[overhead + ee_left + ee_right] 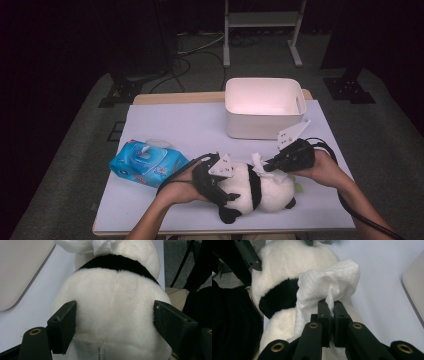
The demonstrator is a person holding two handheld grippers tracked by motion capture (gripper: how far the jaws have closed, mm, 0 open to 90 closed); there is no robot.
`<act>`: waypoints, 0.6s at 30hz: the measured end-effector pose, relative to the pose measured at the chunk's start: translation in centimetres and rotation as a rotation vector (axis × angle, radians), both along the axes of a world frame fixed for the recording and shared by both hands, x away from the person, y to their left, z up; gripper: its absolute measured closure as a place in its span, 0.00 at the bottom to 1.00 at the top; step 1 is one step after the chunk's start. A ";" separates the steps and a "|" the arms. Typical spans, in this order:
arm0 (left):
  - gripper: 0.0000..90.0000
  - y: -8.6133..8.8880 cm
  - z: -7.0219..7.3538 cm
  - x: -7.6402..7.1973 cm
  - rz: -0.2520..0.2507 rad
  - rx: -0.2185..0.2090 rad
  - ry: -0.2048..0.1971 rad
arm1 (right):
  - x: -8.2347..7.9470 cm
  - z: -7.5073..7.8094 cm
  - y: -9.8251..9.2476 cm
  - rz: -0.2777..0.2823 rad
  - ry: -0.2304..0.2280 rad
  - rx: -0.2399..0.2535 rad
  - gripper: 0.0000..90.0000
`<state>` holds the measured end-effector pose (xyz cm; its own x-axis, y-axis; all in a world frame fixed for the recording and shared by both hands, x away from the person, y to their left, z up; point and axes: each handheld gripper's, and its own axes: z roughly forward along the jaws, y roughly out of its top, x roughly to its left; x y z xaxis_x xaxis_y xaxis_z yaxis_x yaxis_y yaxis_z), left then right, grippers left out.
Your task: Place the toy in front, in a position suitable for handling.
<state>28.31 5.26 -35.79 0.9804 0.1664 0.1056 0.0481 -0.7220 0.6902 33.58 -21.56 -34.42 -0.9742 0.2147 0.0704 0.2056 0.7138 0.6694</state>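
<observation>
The left gripper [113, 322] clamps its wide-set jaws on the plush panda [112, 305], pads sunk into the white fur either side of its back — soft, light stuff that yields, so the broad body is the sound hold. Beyond its tips, the right gripper [331, 305] pinches a limp white wipe [327, 282] — flimsy, easily torn — draped against the panda's black band.
</observation>
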 end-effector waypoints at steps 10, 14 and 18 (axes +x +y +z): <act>0.24 -0.2 0.1 -0.5 -0.018 0.006 -0.024 | -0.7 -1.0 -5.6 -0.117 0.035 0.040 0.95; 0.24 -0.4 0.2 -0.8 -0.023 0.013 -0.034 | -0.7 -1.3 -6.1 -0.125 0.048 0.048 0.95; 0.24 -0.4 0.2 -0.8 -0.024 0.018 -0.040 | -0.3 -0.9 -4.5 -0.086 0.035 0.035 0.95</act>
<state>27.47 4.82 -35.59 0.9790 0.1404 0.1478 0.0030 -0.7347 0.6784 33.26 -26.08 -35.33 -0.9491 0.2943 0.1125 0.2886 0.6690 0.6849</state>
